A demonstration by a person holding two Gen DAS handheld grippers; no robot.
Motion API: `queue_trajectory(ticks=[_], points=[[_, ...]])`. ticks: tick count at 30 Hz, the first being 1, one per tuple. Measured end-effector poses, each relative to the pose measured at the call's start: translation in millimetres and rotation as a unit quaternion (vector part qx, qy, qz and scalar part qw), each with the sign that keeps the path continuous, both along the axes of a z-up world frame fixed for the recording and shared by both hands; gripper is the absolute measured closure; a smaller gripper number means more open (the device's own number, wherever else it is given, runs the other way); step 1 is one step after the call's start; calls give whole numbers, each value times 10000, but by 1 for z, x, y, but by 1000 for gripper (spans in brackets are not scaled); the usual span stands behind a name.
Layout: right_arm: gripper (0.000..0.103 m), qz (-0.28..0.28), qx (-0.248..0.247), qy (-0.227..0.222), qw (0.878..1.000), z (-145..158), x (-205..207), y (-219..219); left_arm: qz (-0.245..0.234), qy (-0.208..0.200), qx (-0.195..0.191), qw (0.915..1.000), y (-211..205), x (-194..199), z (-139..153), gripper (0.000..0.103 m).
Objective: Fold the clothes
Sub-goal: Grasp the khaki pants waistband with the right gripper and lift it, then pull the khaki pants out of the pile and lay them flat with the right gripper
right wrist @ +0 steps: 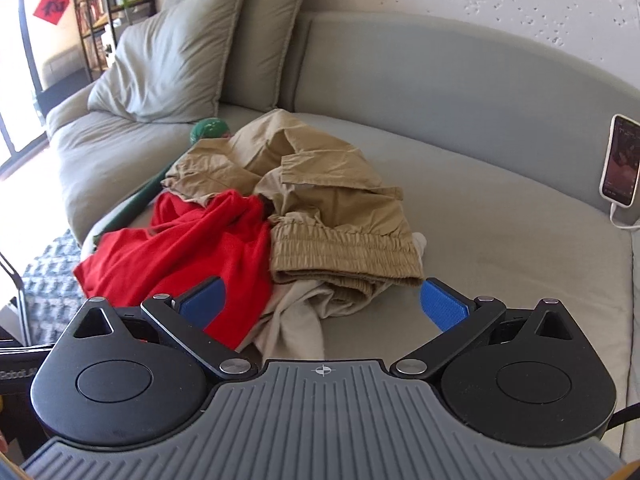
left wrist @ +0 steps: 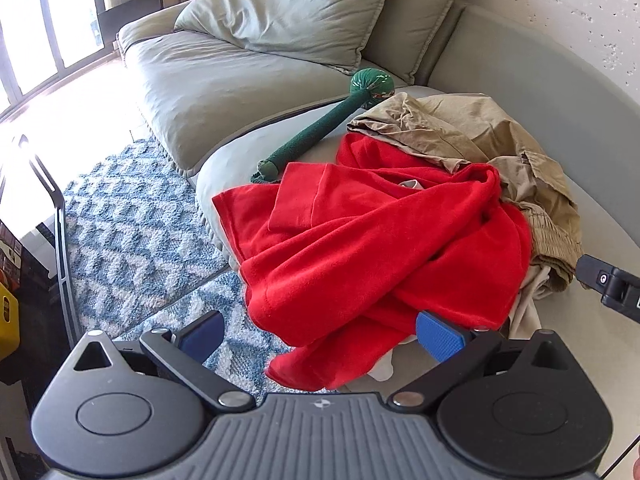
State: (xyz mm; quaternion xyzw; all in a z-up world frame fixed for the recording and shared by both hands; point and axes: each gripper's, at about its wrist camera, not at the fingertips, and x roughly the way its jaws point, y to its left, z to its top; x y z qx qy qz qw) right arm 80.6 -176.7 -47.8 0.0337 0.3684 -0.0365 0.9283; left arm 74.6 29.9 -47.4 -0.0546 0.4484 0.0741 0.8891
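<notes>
A crumpled red garment (left wrist: 376, 248) lies in a heap on the grey sofa seat (left wrist: 248, 148), its lower edge hanging over the front. Crumpled khaki trousers (left wrist: 472, 136) lie behind and to its right, and a pale cloth (left wrist: 528, 304) peeks out underneath. My left gripper (left wrist: 320, 338) is open and empty just in front of the red garment's lower edge. In the right wrist view the red garment (right wrist: 188, 252), khaki trousers (right wrist: 320, 208) and pale cloth (right wrist: 296, 324) lie ahead. My right gripper (right wrist: 322, 306) is open and empty, close before the trousers' waistband.
A green fabric stick toy (left wrist: 328, 124) lies left of the pile. Large cushions (left wrist: 296, 8) lean at the back. A phone (right wrist: 620, 160) on a cable leans on the sofa back at right. A blue patterned rug (left wrist: 132, 232) covers the floor left of the seat.
</notes>
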Motion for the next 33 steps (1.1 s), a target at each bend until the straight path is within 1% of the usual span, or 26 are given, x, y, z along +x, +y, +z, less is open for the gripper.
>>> queue_trajectory(ticks=[1,4,6,7,10,13,15,16,17,18,19,20,21,24,25,27,28,30,33], points=[[1,3,-14,49,10000,-2,8,-3,20,-28,18,10000,1,3,-1,1],[3,1,251,18,9997,-5,30,-12,75,-111,66,9999,2,10,-2,0],[4,-9,453,-49,9990,-7,43,-16,127,-140,6,9998,3,17,-3,0],[5,13,477,-69,9988,-9,51,-16,159,-148,-39,9998,4,21,-4,0],[5,49,289,-38,9996,-16,80,-11,231,-102,-128,9996,6,32,-7,0],[5,81,57,31,9999,-23,110,-5,226,-66,-130,9996,5,40,-11,0],[7,154,-101,286,9994,-33,134,-3,230,-70,-112,9996,5,44,-13,0],[11,199,-168,453,9986,-39,146,-2,230,-77,-105,9997,5,45,-14,0],[30,245,-218,649,9974,-46,157,-2,226,-80,-101,9997,6,45,-15,0],[44,290,-196,853,9957,-51,165,-3,218,-85,-99,9997,6,46,-15,0],[50,312,-92,904,9954,-52,167,-5,209,-92,-97,9997,7,46,-15,0],[64,295,22,850,9959,-48,166,-7,197,-109,-96,9997,7,47,-15,0],[83,278,115,760,9967,-43,164,-9,184,-131,-92,9997,7,46,-14,0],[96,-8,331,145,9993,-3,152,-24,128,-207,-70,9997,6,45,-11,0],[97,-140,437,-91,9989,13,148,-31,101,-239,-59,9996,6,44,-9,1],[98,-479,643,-704,9943,56,133,-49,32,-355,-65,9993,3,40,0,1],[99,-598,687,-985,9910,78,125,-56,-11,-445,-76,9990,1,37,6,1],[99,-857,730,-1605,9806,127,101,-70,-86,-649,-113,9978,-2,31,20,1],[99,-1279,510,-2466,9593,195,51,-90,-191,-947,-285,9949,-6,22,41,1]])
